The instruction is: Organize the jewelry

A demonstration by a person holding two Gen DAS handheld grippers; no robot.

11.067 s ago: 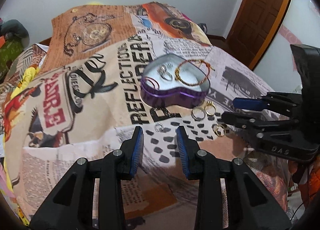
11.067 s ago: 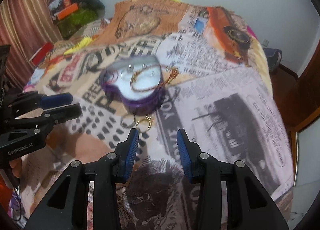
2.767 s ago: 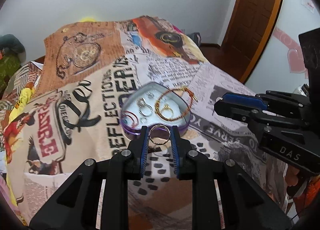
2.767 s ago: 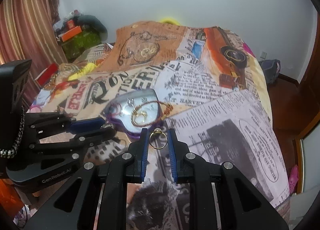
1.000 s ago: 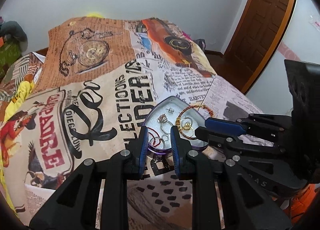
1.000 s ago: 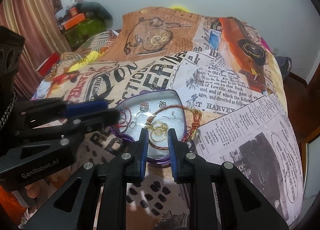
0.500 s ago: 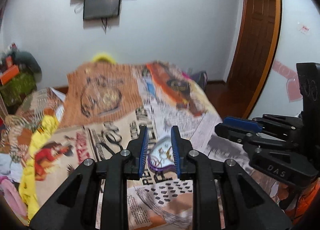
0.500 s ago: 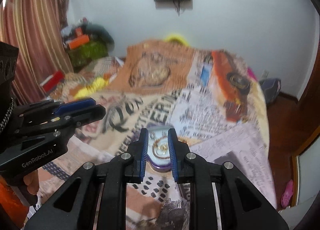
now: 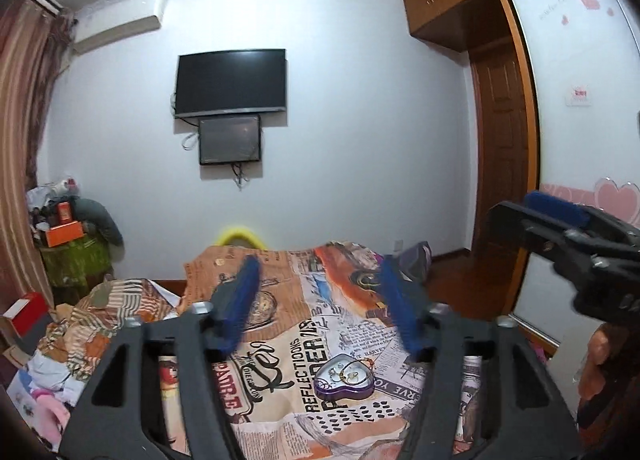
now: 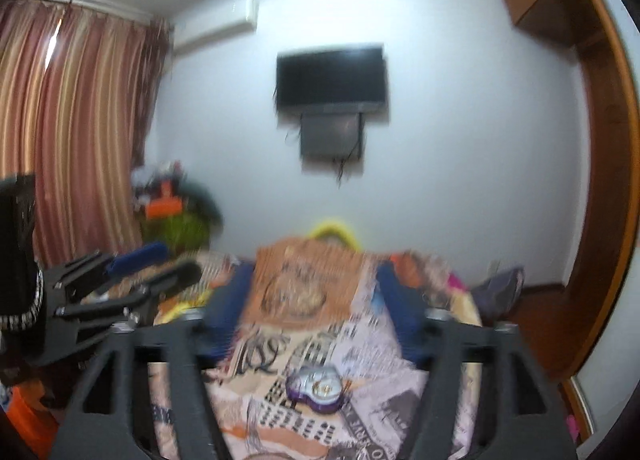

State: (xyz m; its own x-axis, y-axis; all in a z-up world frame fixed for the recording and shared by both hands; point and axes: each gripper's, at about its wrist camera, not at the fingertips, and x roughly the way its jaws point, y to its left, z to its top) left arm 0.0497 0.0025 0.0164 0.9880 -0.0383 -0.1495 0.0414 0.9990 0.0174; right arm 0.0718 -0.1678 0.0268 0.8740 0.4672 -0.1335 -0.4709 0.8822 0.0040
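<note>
A purple heart-shaped tin point(image 9: 344, 378) lies on the printed bedspread point(image 9: 280, 364), with several rings and a gold bracelet inside. It also shows, blurred, in the right wrist view point(image 10: 318, 388). My left gripper point(image 9: 324, 306) is open and empty, raised high and well back from the tin. My right gripper point(image 10: 316, 310) is open and empty, also raised and back. The right gripper shows at the right of the left wrist view point(image 9: 560, 220). The left gripper shows at the left of the right wrist view point(image 10: 132, 280).
A wall TV point(image 9: 232, 82) hangs on the far wall above the bed. Clutter and an orange box point(image 9: 64, 234) stand at the left by a striped curtain point(image 10: 76, 132). A wooden door point(image 9: 500, 180) and wardrobe are at the right.
Both grippers have pulled up and back from the tin and opened wide. The rings they held earlier now lie in the tin.
</note>
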